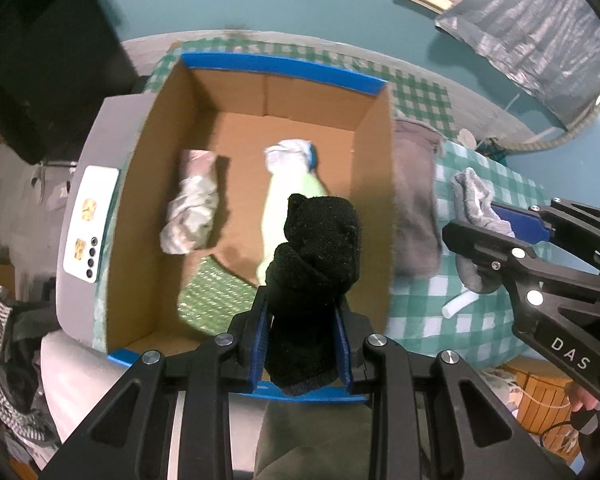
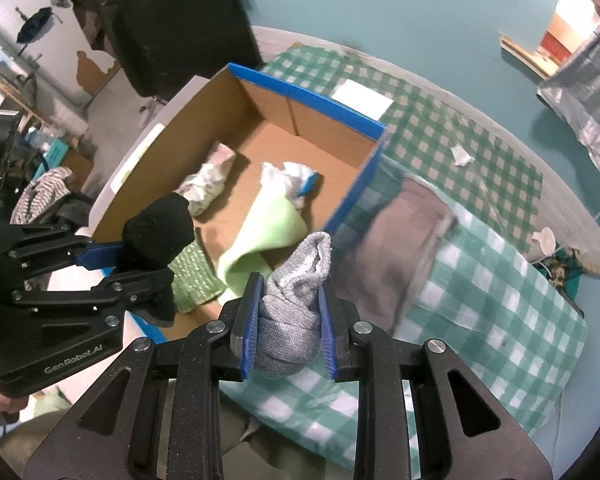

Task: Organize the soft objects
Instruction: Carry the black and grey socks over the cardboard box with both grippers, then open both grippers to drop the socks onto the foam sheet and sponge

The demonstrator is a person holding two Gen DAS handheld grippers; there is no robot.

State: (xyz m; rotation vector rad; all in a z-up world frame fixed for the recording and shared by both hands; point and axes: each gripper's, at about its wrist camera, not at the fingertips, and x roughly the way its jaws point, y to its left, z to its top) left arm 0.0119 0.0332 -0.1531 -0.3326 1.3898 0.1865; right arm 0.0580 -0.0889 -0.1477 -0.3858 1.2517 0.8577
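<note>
The left gripper has its jaws closed on a rolled black sock, held just above the near rim of the cardboard box, which stands on a desk covered with a green checked cloth. The right gripper has its jaws pinched around a bundled grey sock, held over the cloth just beside the box's near right corner. Inside the box lie a pale green sock with a white bundle at its far end, a mottled white roll to the left, and a green knitted piece near the front wall. A brown-grey cloth lies flat on the desk, right against the outer side of the box. These socks look light, squashy and not at all fragile; they probably compress under the pads and could slip or unroll if pinched near a loose end, so gripping across the thick middle of each roll seems safest.
</note>
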